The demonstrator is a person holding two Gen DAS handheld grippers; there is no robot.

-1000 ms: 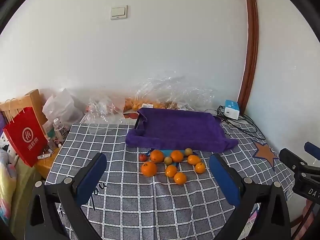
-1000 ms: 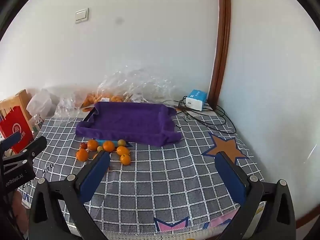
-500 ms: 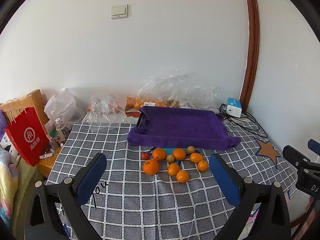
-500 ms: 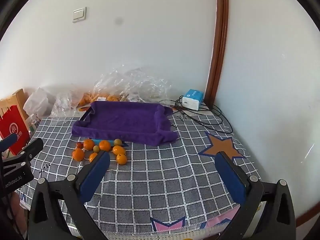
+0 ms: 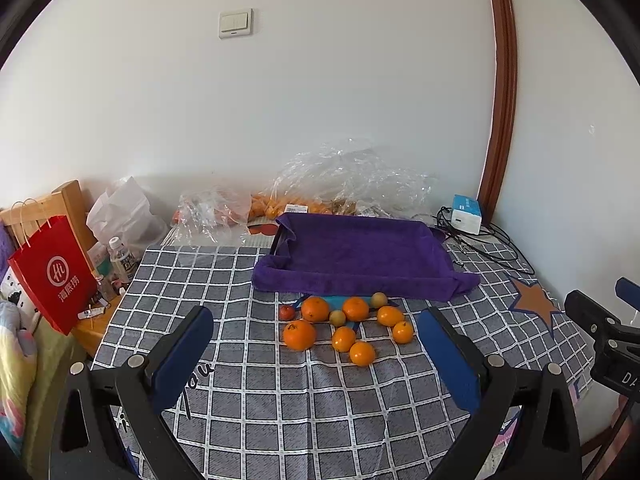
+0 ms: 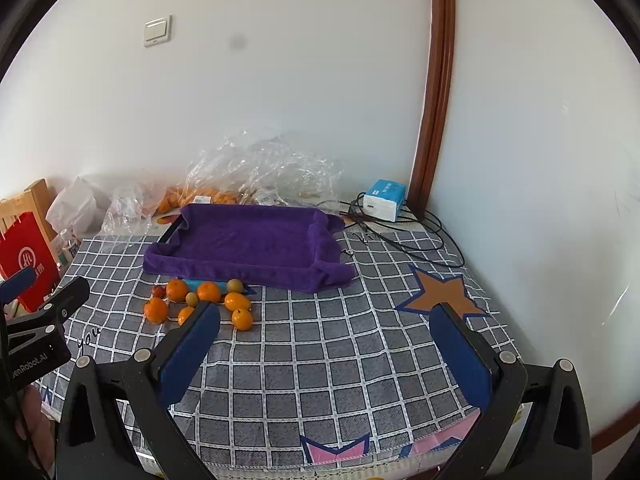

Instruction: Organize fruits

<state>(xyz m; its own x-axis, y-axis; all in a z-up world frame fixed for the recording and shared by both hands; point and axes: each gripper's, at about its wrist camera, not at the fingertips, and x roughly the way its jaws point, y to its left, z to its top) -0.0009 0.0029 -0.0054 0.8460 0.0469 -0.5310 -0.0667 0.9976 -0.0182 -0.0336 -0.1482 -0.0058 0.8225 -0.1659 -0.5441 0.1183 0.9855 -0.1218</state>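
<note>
Both tools, the left tool (image 5: 316, 354) and the right tool (image 6: 326, 346), are hanging spread wide and empty above the near edge of the desk (image 5: 280, 408), having drawn slightly back and upward since a second ago, so the scene is sitting lower in each view. Fruits (image 5: 344, 326) are lying clustered on the checked cloth, unmoved, just in front of the purple towel-lined tray (image 5: 360, 252). Clear plastic bags (image 5: 352, 180) are sitting behind it against the wall.
</note>
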